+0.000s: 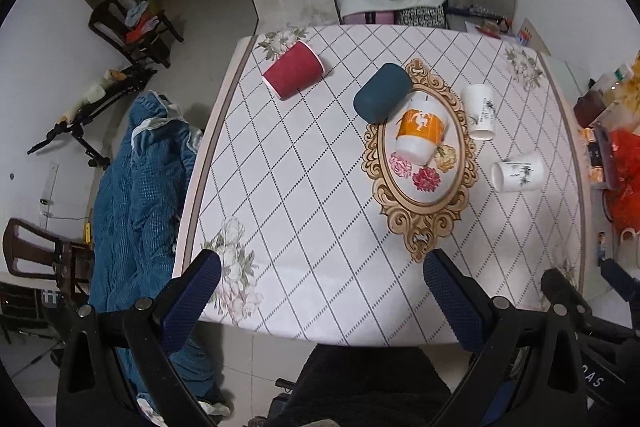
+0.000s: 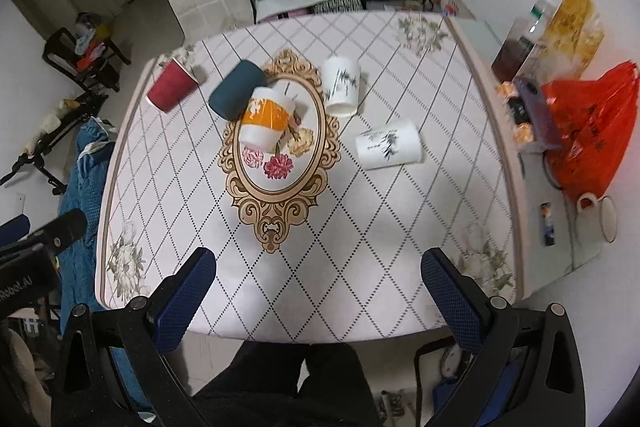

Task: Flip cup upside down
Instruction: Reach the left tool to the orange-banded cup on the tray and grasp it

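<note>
My left gripper [image 1: 322, 301] hangs above the near edge of the table [image 1: 304, 211], its two blue fingers [image 1: 192, 303] spread wide with nothing between them. My right gripper [image 2: 318, 301] hangs likewise over the near edge, fingers [image 2: 452, 301] wide apart and empty.

Five cups are on the diamond-patterned cloth. The red cup [image 1: 293, 70] lies on its side at the far left corner. The dark blue cup [image 1: 382, 91] lies on its side at the far left rim of the oval ornate mat [image 1: 420, 227]. The orange-banded cup [image 1: 420, 131] rests tilted on the mat, touching the blue cup. To the right, a white cup with bamboo print [image 1: 479, 111] is just off the mat's far right rim, wide end toward me; whether it stands or lies I cannot tell. A second white bamboo cup [image 1: 518, 171] lies on its side, nearer and further right, apart from the others.

An orange plastic bag [image 2: 592, 135] sits on the side surface to the right of the table.
</note>
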A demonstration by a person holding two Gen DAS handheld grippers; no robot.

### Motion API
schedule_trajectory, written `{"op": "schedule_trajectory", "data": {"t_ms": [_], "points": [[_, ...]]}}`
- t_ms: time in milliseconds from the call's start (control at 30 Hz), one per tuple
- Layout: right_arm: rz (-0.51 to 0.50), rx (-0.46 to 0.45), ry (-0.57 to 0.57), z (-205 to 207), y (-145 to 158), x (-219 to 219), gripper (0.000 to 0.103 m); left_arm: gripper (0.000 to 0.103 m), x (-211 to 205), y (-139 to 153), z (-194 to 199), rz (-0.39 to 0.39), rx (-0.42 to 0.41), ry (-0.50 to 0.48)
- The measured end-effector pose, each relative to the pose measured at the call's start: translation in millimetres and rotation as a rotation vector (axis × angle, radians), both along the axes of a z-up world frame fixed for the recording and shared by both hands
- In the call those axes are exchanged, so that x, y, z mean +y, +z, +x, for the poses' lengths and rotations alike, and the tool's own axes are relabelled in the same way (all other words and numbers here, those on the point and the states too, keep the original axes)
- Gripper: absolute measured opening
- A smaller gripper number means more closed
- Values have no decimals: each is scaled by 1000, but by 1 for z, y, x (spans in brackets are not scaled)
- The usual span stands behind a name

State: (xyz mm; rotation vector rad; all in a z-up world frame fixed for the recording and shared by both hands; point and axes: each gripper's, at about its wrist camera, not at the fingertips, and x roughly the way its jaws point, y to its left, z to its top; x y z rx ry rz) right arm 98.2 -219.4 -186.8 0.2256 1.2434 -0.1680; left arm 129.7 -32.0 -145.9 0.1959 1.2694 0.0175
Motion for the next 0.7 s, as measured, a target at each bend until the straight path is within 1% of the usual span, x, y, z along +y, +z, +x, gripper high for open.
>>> {"op": "schedule_trajectory", "data": {"t_ms": [300, 500, 700], "points": [[13, 135, -61, 58, -68, 3, 103, 103, -2, -46, 80, 48, 74, -65], [-6, 257, -92, 85, -125, 3, 103, 103, -28, -82, 134, 94, 122, -188], [17, 340, -135, 102, -171, -4, 103, 103, -68, -117, 179, 77, 199, -301]]}}
